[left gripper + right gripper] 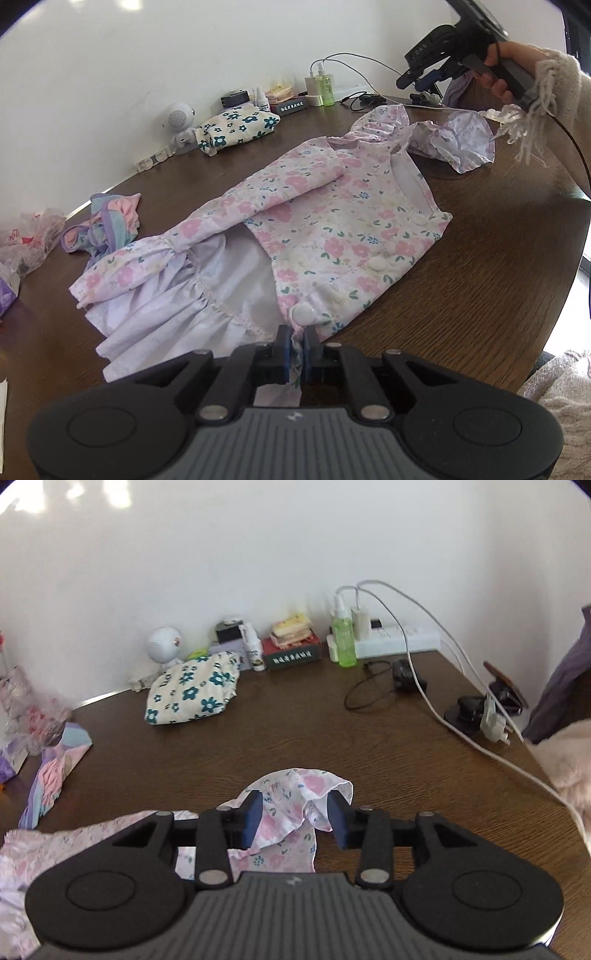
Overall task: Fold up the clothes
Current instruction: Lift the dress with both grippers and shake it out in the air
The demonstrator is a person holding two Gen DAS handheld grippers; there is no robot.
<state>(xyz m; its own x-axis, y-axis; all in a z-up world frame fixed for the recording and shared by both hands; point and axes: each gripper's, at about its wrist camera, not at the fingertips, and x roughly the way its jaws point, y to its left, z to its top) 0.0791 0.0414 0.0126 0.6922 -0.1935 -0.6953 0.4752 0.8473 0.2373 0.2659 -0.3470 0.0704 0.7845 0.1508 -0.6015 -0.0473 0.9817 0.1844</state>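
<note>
A pink floral dress (332,229) with a lilac ruffled skirt lies spread on the brown table (461,295). One sleeve is folded across its chest. My left gripper (295,345) is shut on the dress edge just below a white snap button. A hand holds my right gripper (413,79) above the far ruffled sleeve (461,140). In the right wrist view my right gripper (295,819) stands open, and the ruffled sleeve (291,805) lies loose beneath and between its fingers, apart from both pads.
A folded white cloth with teal flowers (192,690) sits near the wall. A pastel garment (107,229) and plastic bags (29,236) lie at the left. Bottles, a power strip (391,638) and cables (436,701) crowd the back right. The table edge runs along the right.
</note>
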